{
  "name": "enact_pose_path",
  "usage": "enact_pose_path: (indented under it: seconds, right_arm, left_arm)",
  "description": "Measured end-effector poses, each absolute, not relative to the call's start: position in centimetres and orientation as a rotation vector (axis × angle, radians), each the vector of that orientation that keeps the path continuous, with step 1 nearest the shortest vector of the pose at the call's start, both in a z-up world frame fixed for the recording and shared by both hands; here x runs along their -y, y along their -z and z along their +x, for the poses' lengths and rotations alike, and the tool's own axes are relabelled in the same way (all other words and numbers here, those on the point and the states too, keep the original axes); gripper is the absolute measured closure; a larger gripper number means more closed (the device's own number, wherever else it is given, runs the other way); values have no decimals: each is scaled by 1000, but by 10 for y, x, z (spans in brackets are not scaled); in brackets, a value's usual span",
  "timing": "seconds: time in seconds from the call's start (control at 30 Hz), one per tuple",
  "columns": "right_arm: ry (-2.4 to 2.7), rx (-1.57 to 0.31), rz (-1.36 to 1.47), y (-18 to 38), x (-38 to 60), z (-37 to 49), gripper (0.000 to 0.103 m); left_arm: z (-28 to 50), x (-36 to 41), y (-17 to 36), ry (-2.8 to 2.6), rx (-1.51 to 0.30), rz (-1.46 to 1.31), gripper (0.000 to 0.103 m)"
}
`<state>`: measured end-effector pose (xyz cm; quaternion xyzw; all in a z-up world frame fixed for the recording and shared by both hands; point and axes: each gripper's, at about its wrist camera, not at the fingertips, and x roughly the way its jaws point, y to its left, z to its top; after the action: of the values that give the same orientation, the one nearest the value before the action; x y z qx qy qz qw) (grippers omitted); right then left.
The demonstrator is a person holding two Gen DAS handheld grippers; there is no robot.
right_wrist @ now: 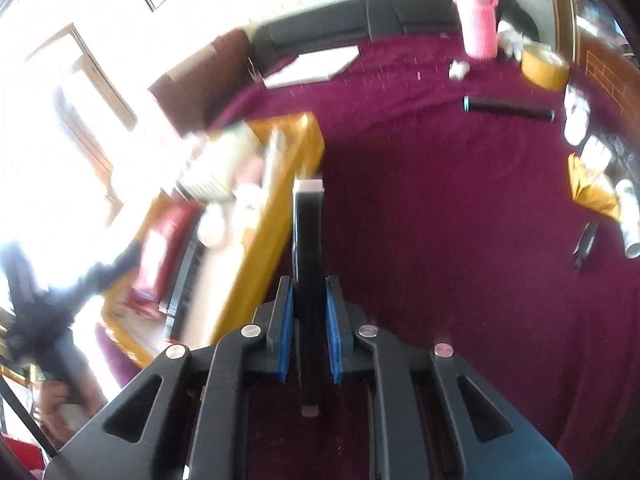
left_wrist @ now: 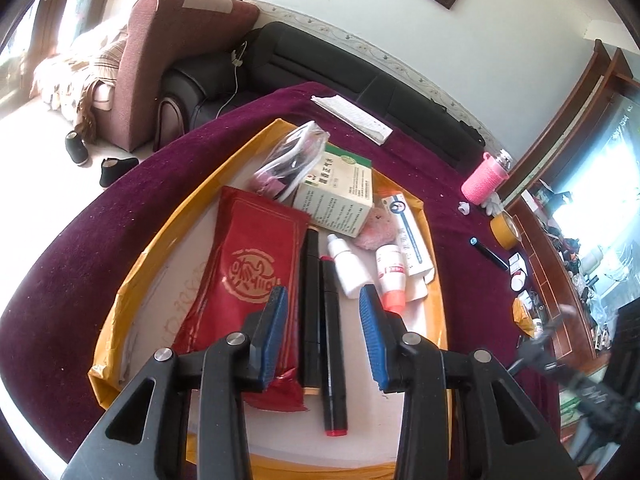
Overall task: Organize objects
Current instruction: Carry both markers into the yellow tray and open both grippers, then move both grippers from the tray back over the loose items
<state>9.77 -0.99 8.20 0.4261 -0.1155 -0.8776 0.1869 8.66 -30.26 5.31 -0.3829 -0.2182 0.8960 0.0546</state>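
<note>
Maroon cloth is covering the tabletop (left_wrist: 460, 216); at its nine o'clock the yellow tray (left_wrist: 132, 280) is collecting items, left gripper (left_wrist: 323, 312) hovering part-open and empty above. Right gripper (right_wrist: 310, 312) is clamping a black tube (right_wrist: 307, 236), probably tray-bound.

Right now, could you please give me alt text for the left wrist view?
The left hand-held gripper, jaws open and empty, hovers over a yellow cardboard tray on a maroon cloth. The tray holds a red foil packet, black markers, white bottles and a green-and-white medicine box.
</note>
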Motion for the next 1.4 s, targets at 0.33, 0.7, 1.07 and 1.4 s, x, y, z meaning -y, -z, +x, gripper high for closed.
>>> enact_pose_path:
  seconds: [0.33,0.7,1.07,1.4]
  right_arm:
    - [2346,213,1104,-143,48,96,90]
    - [2137,28,1477,-68,134,20,90]
    - [2167,84,1468,-37,169,-42,60]
    - [2559,-117,1035,-146,126,5,43]
  left_arm:
    - [88,304,-53,-2748,658,-1164,71]
    - [89,308,-52,-2744,605,-1161,71]
    - [82,317,-52,-2757,591,-1171,69]
    - [91,298,-77,-2836,475,-1064,44]
